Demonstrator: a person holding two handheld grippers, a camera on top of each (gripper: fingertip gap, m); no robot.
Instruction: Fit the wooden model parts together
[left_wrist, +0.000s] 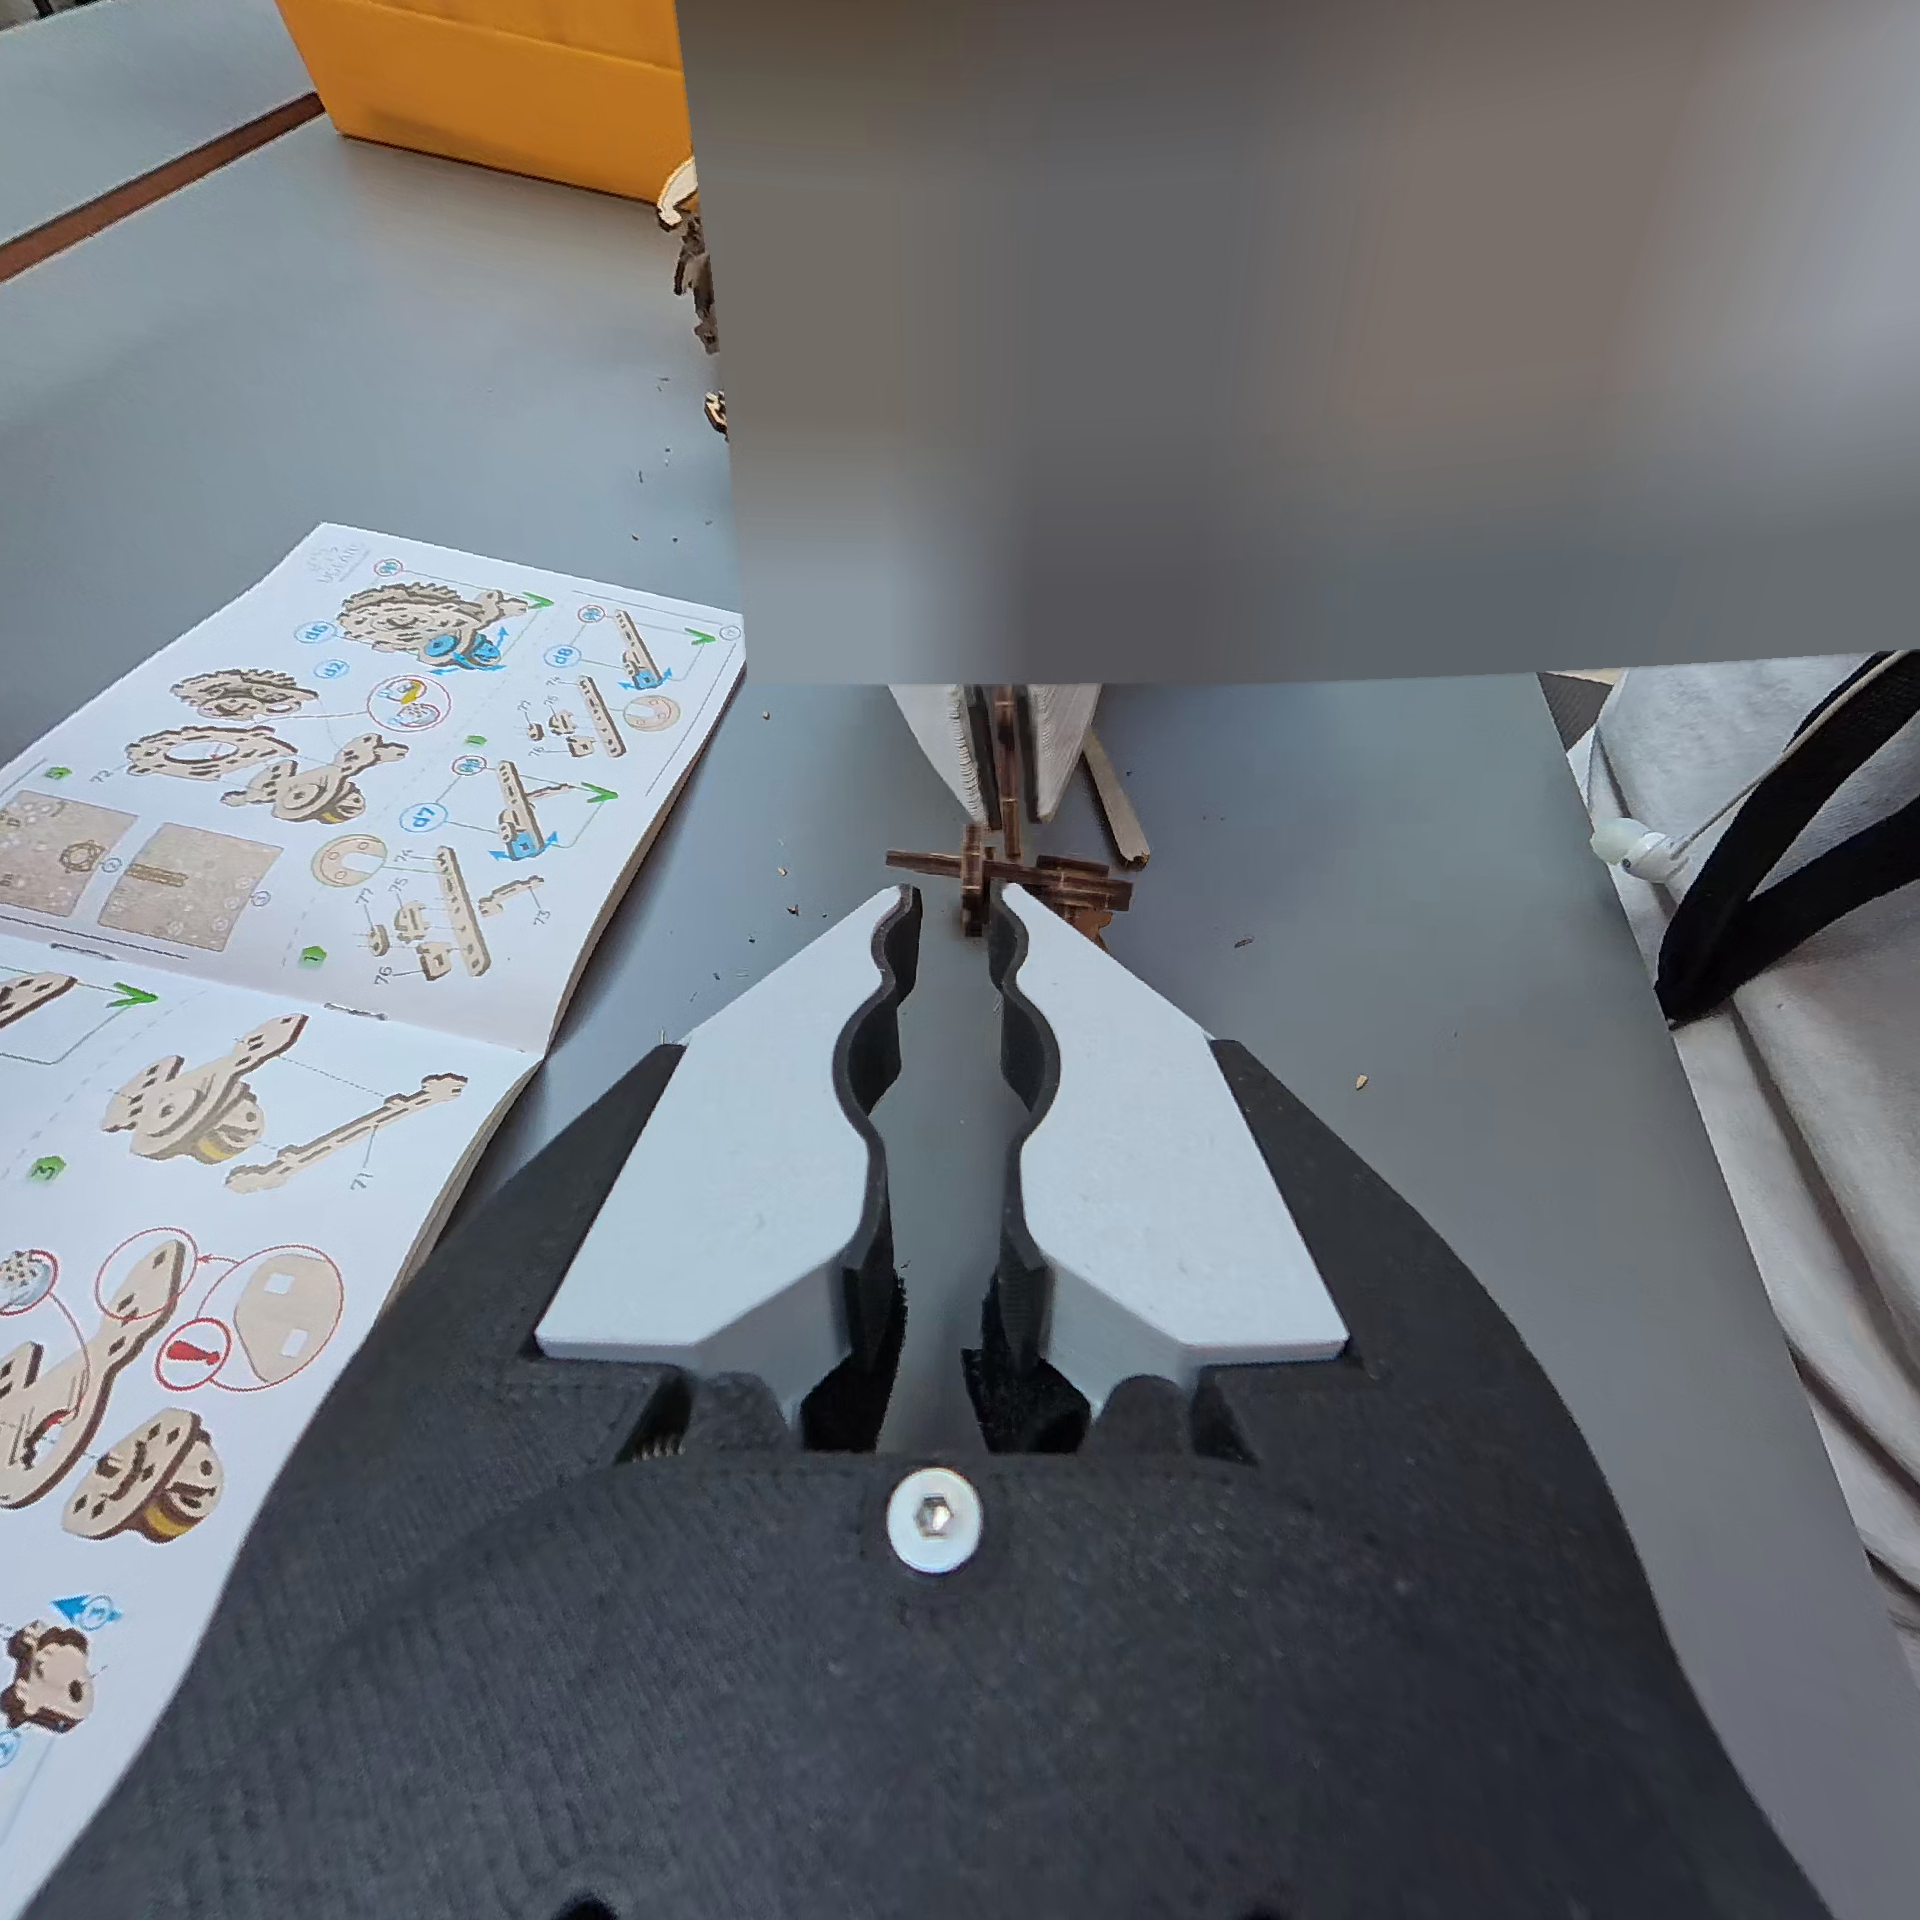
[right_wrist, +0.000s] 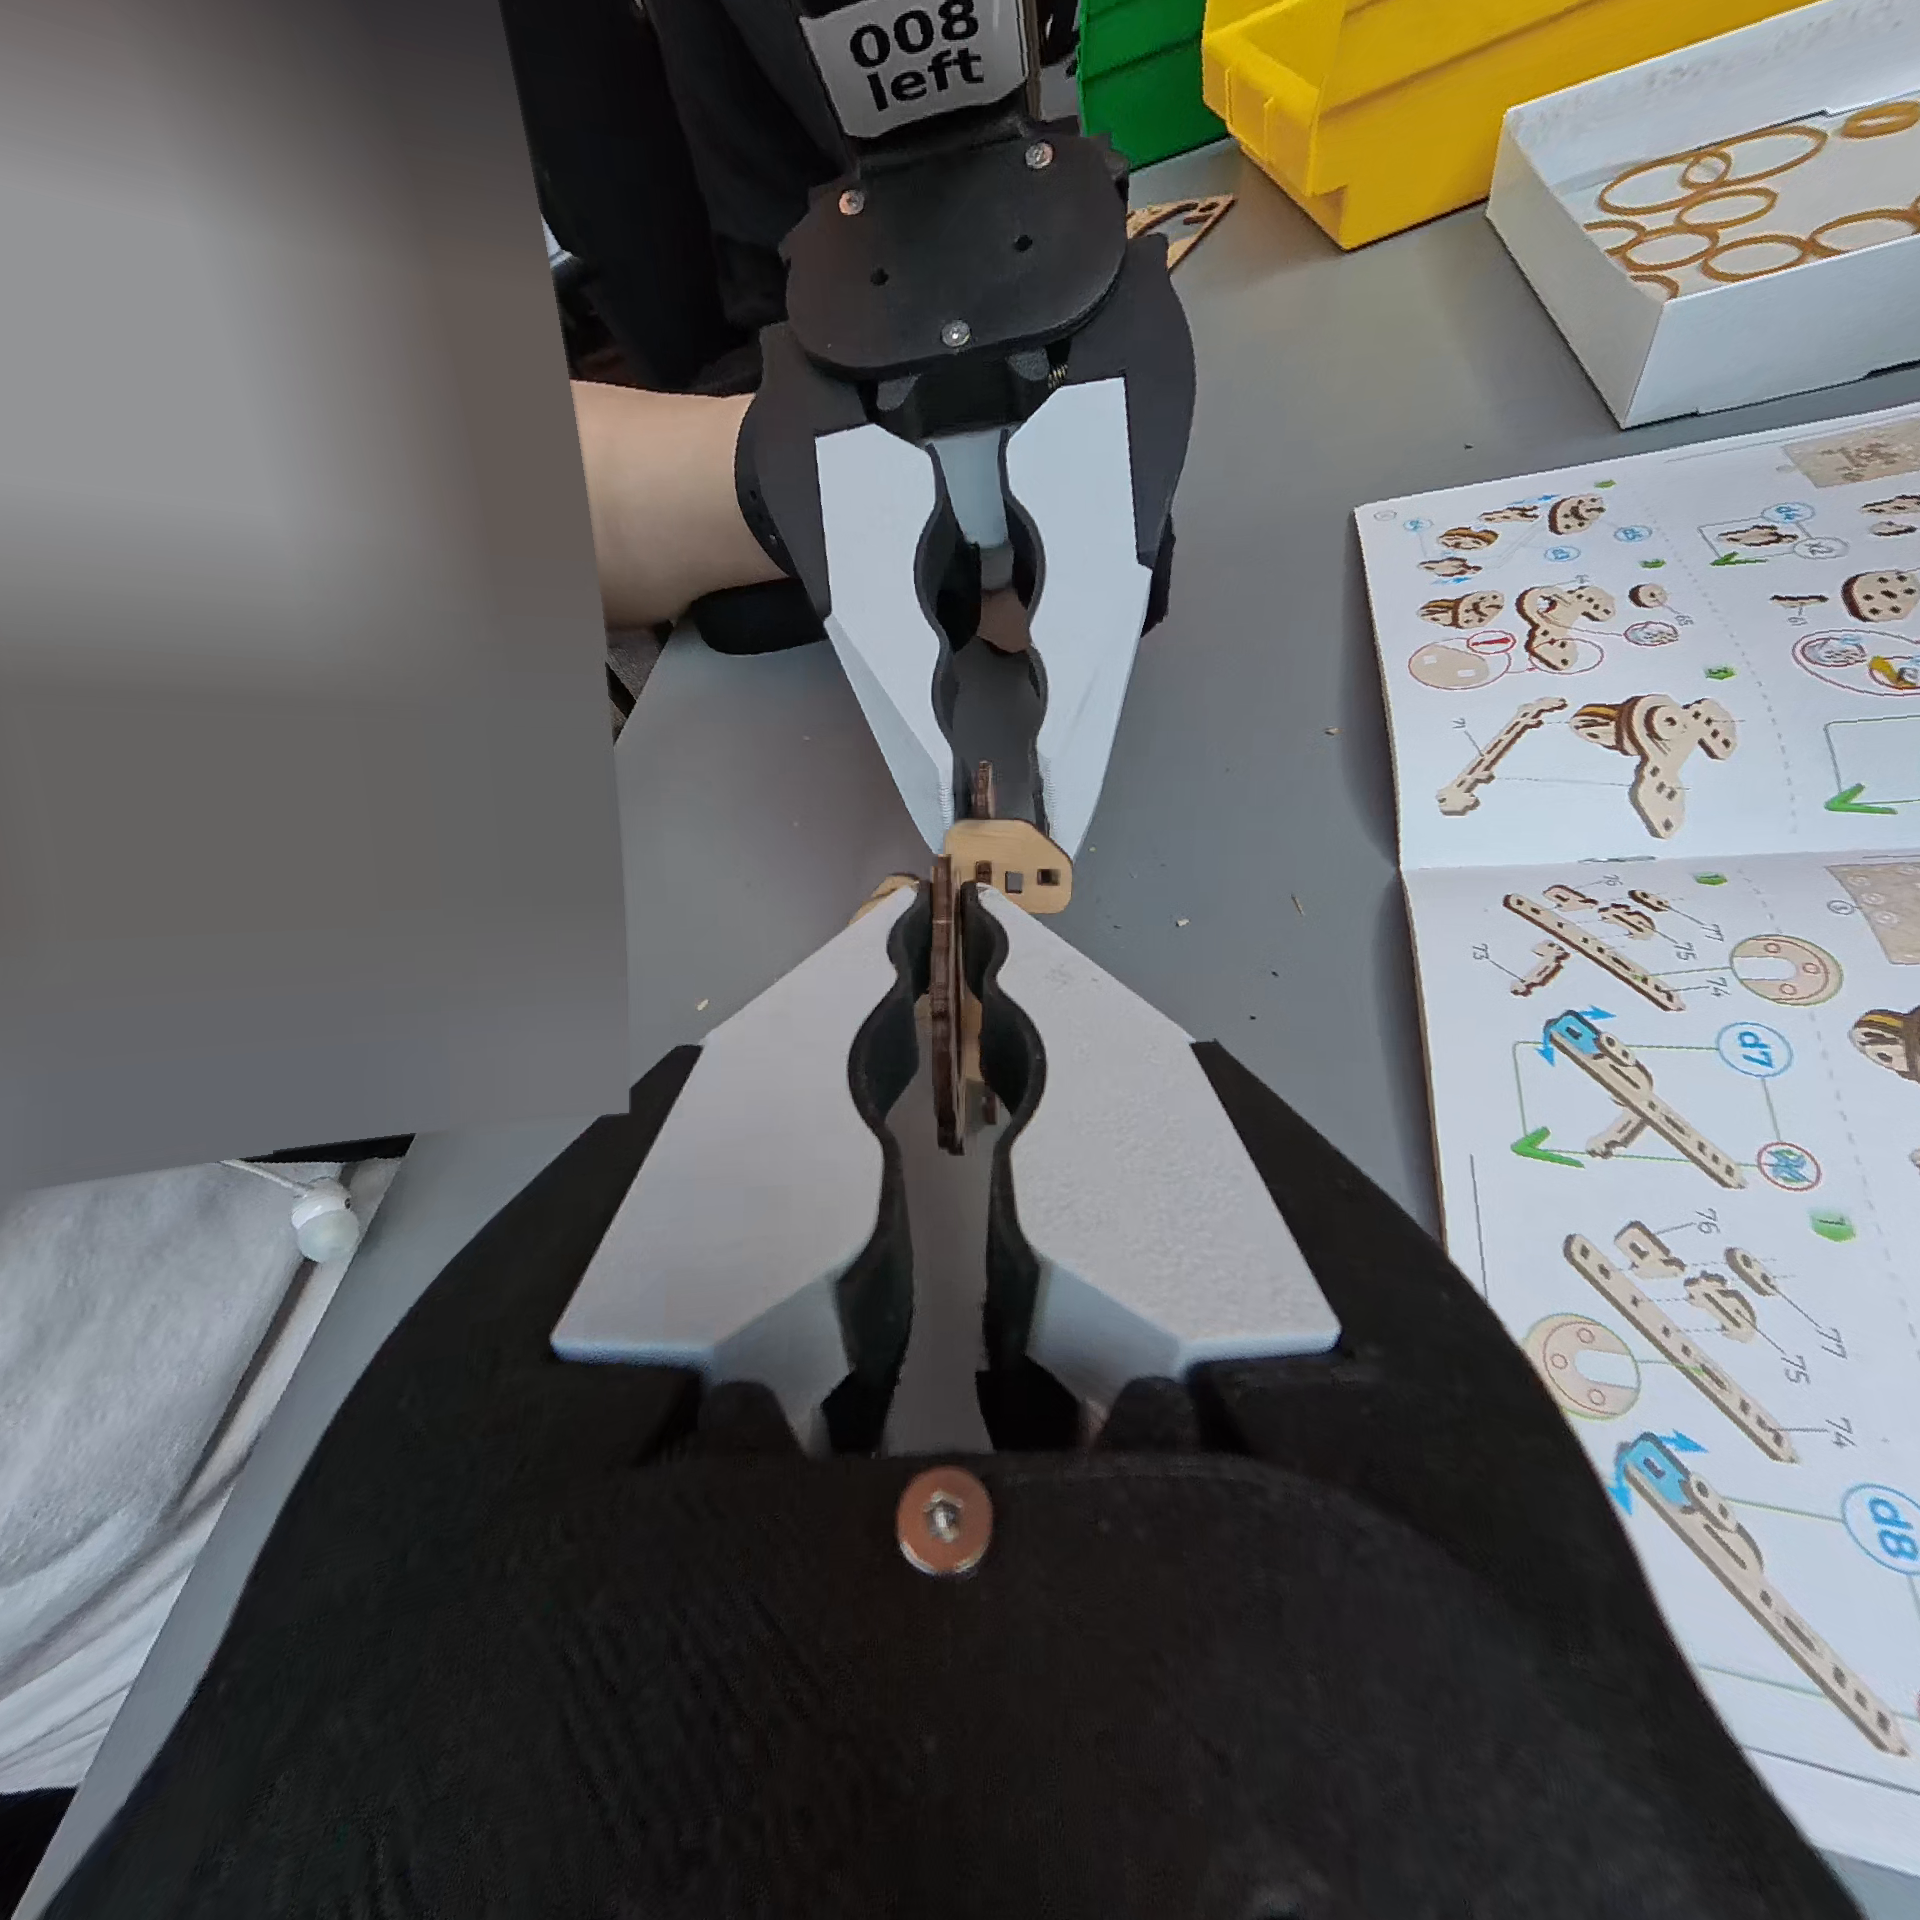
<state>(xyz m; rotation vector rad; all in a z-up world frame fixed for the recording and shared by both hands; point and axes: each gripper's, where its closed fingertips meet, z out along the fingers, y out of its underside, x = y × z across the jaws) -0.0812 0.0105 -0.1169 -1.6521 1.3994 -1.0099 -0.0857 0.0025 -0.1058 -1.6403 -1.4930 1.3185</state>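
In the right wrist view my right gripper (right_wrist: 948, 902) is shut on a thin wooden strip (right_wrist: 948, 1003) held edge-on between its pads. Facing it, my left gripper (right_wrist: 1003, 828) is shut on a small flat wooden part (right_wrist: 1016, 864) with square holes. The two parts meet at the fingertips, just above the grey table (right_wrist: 1247, 727). In the left wrist view my left gripper (left_wrist: 956, 902) holds the small part (left_wrist: 1075, 885), seen edge-on. The right gripper (left_wrist: 1006, 816) stands just beyond with the strip (left_wrist: 1004, 764).
An open instruction booklet (right_wrist: 1662, 935) lies beside the grippers; it also shows in the left wrist view (left_wrist: 312, 831). Yellow (right_wrist: 1455, 104) and green (right_wrist: 1132, 94) bins and a white box of wooden rings (right_wrist: 1714, 229) stand behind. A person's arm (right_wrist: 665, 499) rests on the table edge. Less than 4 cm separates the two grippers' tips.
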